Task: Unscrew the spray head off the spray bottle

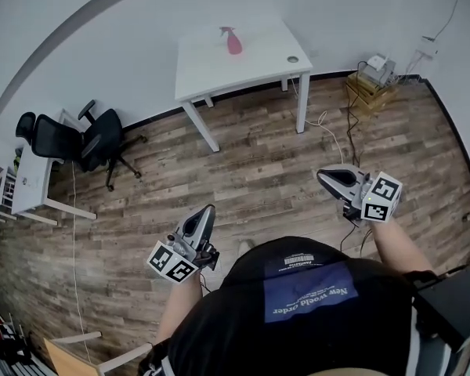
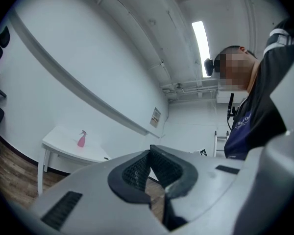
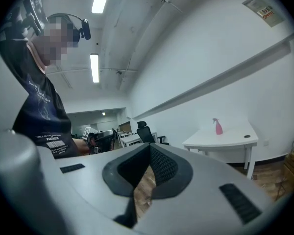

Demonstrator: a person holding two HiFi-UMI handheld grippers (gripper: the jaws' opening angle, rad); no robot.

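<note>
Wide wood-plank floor [image 1: 258,171] across the room. Against the far wall, a white table [image 1: 270,67] on thin legs. Off to the left, a black office chair [image 1: 94,139]. Held low and close to the body, well apart from the table, left gripper [image 1: 209,209] and right gripper [image 1: 321,175]. Each pressed together, nothing between the jaws, both aimed toward the table. Smallest of all, the pink spray bottle [image 1: 233,41], upright on the table near its back edge, spray head on. Small and distant beyond the closed jaws in both gripper views.
</note>
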